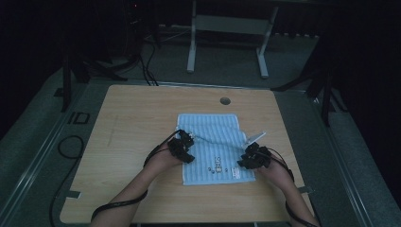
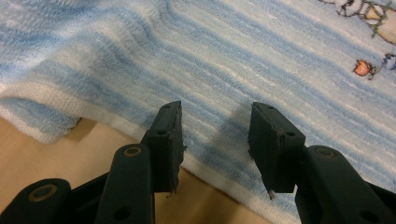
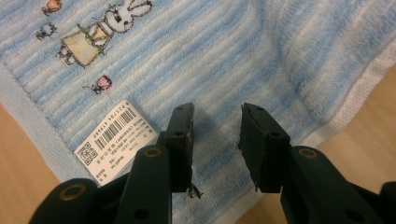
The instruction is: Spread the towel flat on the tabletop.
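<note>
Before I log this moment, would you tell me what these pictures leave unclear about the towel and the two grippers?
- Label on the towel: right gripper view, print too small to read.
- Left gripper: its jaws stand apart over the towel's edge; whether the pads touch the cloth cannot be told.
- Right gripper: the same.
- High view: dim, and the embroidery is too small to make out.

The towel is soft terry cloth, ribbed in pale blue and white stripes, with a flatter woven white hem and stitched embroidery of a rabbit in coloured thread. Its label looks like smooth printed paper or fabric, matt white. The bench is light wood-grain laminate, smooth with a faint sheen. The left gripper and right gripper are matt black plastic, jaws faced with rough-edged dull pads
</note>
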A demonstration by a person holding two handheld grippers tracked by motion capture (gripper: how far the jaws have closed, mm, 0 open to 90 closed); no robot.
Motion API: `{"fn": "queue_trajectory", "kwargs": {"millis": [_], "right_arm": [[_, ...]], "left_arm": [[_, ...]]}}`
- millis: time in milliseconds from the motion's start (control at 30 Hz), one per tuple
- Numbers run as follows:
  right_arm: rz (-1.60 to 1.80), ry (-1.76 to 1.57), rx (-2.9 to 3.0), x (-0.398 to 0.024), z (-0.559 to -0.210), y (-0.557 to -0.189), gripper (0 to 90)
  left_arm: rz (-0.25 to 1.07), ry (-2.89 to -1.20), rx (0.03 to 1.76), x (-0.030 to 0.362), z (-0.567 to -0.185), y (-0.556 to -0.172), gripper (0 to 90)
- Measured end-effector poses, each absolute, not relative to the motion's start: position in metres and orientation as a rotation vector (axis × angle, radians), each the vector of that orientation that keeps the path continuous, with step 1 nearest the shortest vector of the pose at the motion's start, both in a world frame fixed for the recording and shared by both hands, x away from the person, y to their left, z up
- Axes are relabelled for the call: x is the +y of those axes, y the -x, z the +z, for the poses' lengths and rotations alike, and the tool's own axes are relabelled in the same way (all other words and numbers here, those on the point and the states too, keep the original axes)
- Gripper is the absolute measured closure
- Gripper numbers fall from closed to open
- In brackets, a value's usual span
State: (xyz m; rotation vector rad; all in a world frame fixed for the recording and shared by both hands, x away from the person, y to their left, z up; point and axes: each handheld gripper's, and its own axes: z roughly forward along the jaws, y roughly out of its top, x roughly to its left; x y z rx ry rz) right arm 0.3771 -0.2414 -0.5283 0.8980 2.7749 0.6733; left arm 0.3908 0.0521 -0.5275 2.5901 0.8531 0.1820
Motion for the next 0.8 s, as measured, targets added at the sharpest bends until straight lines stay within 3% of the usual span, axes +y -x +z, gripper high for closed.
{"fn": "queue_trajectory", "kwargs": {"millis": [400, 667, 800], "right_arm": [[0.669, -0.933, 2.755, -0.238, -0.528, -0.397, 61.8], [0.655, -0.77, 2.814, -0.244, -0.518, -0.366, 57.1], [0.669, -0.692, 2.841, -0.249, -0.512, -0.345, 55.7]], "left_arm": [[0.202, -2.594, 0.911, 0.048, -0.526, -0.419, 52.6], [0.148, -2.57, 0.696, 0.054, -0.505, -0.364, 43.0], [0.101, -2.595, 0.618, 0.055, -0.51, -0.341, 42.6]]}}
